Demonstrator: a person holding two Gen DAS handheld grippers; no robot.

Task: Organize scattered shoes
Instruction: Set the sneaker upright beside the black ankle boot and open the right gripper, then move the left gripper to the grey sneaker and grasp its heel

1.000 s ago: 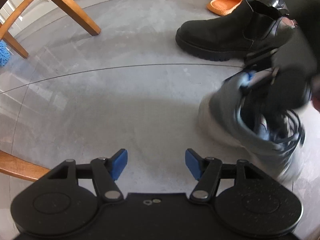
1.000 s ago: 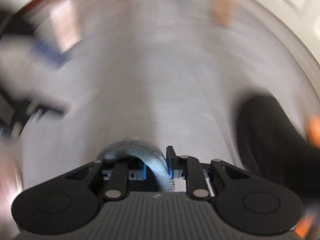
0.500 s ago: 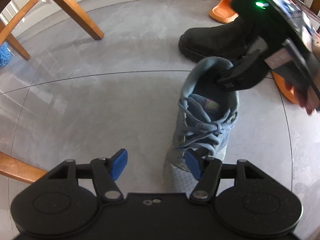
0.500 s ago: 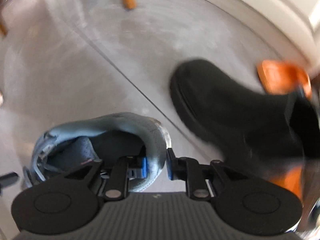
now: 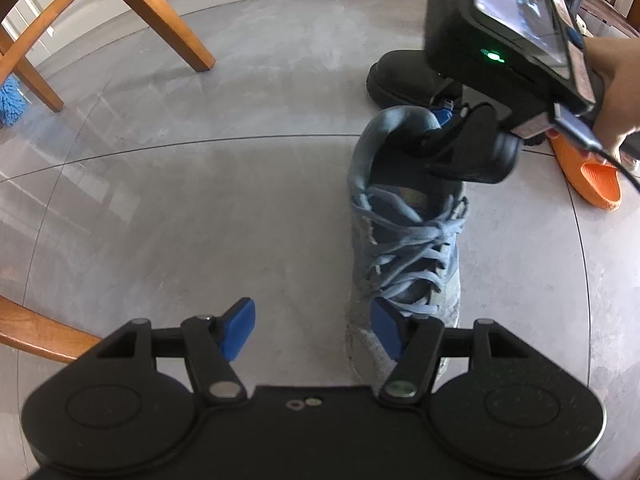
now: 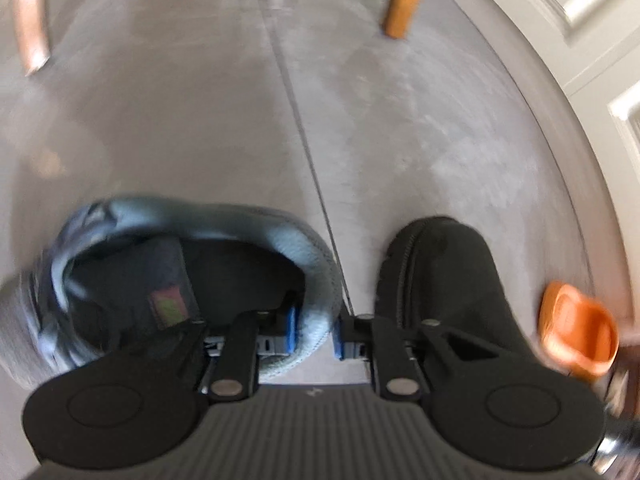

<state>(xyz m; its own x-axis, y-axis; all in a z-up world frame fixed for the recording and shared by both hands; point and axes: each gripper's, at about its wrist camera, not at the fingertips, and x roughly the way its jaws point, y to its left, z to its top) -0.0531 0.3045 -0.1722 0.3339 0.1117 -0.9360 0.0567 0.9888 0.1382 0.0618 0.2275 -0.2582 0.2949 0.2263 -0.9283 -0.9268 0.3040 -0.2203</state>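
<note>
Placement step: right gripper (image 6: 314, 334) fingers clamp the blue sneaker (image 5: 404, 248) heel collar beside the black boot (image 6: 444, 280). Left gripper (image 5: 314, 330) half open, empty. Next: set down, release.

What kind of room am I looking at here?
Most likely a home dining area or entry: a grey tiled floor, the legs of a wooden chair, white panelled cabinetry or a door, and footwear lying about, such as a blue-grey lace-up sneaker, a black chunky-soled boot and an orange rubber slipper.
</note>
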